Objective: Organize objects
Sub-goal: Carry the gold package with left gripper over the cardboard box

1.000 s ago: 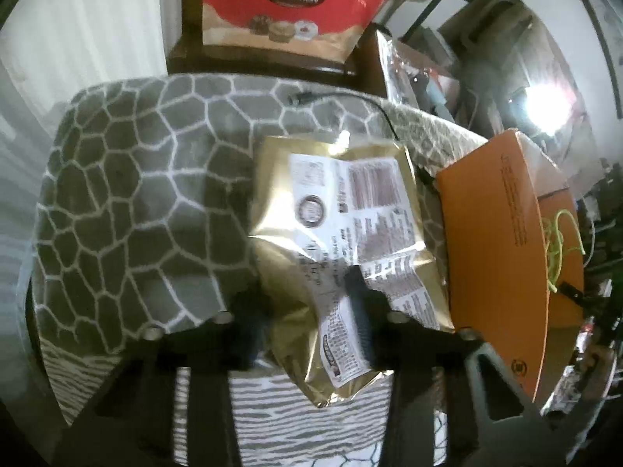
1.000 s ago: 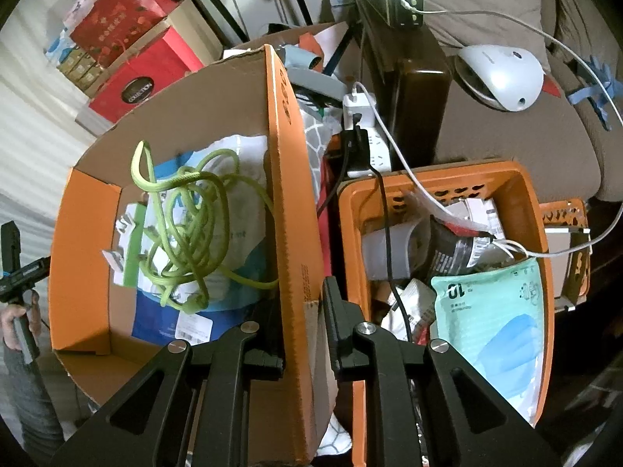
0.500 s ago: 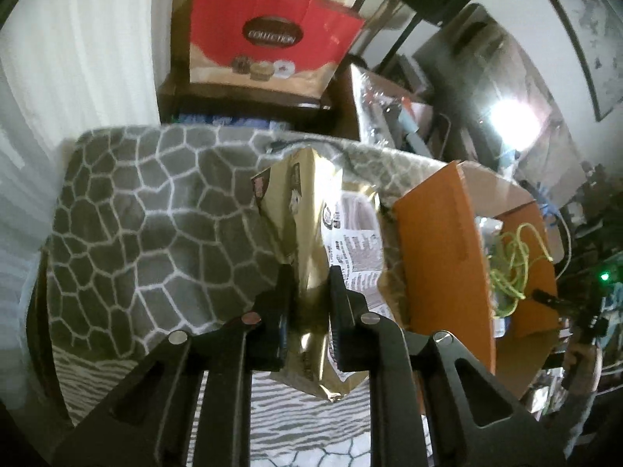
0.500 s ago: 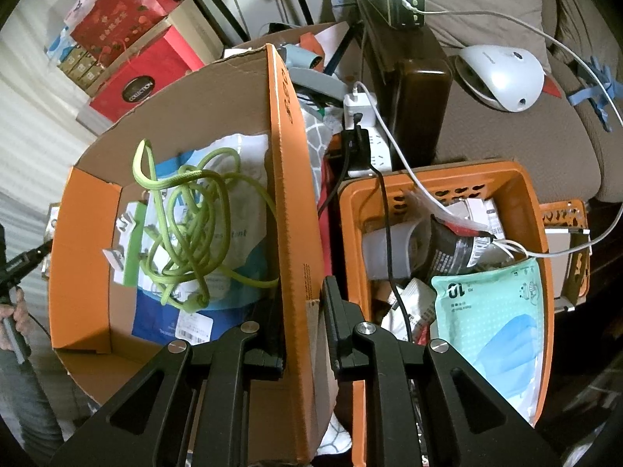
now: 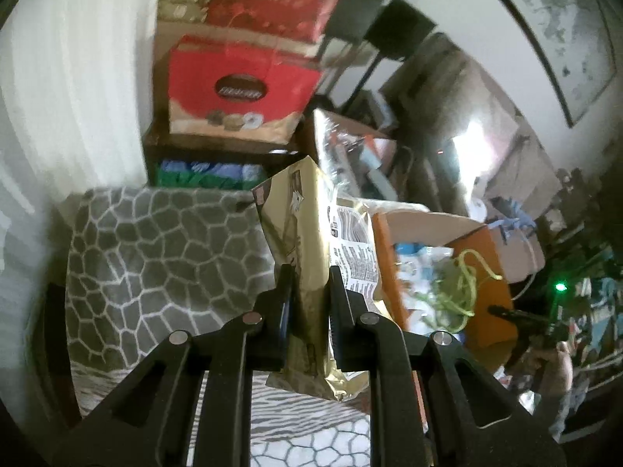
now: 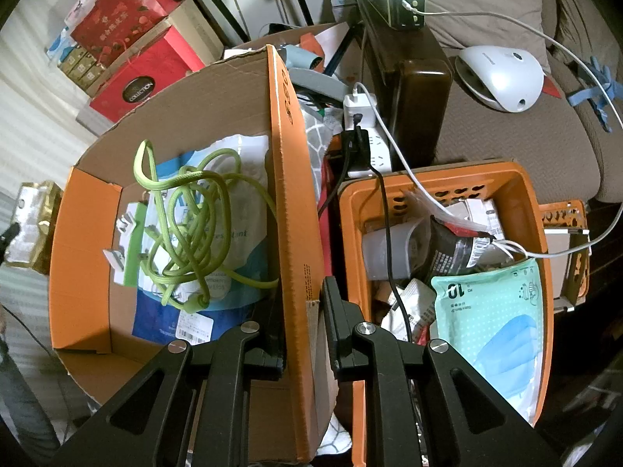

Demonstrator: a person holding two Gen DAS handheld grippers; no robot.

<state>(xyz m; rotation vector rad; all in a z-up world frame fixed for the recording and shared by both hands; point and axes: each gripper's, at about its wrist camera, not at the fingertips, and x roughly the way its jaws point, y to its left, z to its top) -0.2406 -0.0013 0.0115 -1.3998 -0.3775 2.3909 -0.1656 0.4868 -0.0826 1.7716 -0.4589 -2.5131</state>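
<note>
My left gripper [image 5: 307,284] is shut on a gold foil bag [image 5: 300,225] with a white printed label and holds it upright above the grey patterned blanket [image 5: 163,249], just left of the orange cardboard box [image 5: 383,257]. The bag also shows at the far left of the right wrist view [image 6: 33,225]. My right gripper [image 6: 301,292] is shut on the right wall of the orange cardboard box [image 6: 292,194]. Inside the box lie a green cord [image 6: 187,218] and blue-and-white packets [image 6: 233,241].
An orange plastic basket [image 6: 537,210] with a mask pack [image 6: 490,311], pouches and cables stands right of the box. A power strip [image 6: 362,136] and a dark cabinet [image 6: 416,89] stand behind. Red gift boxes [image 5: 241,81] are stacked beyond the blanket.
The left gripper closed on the gold bag, lifted it off the blanket, turned it upright and carried it toward the box. The right gripper kept its hold on the box wall.
</note>
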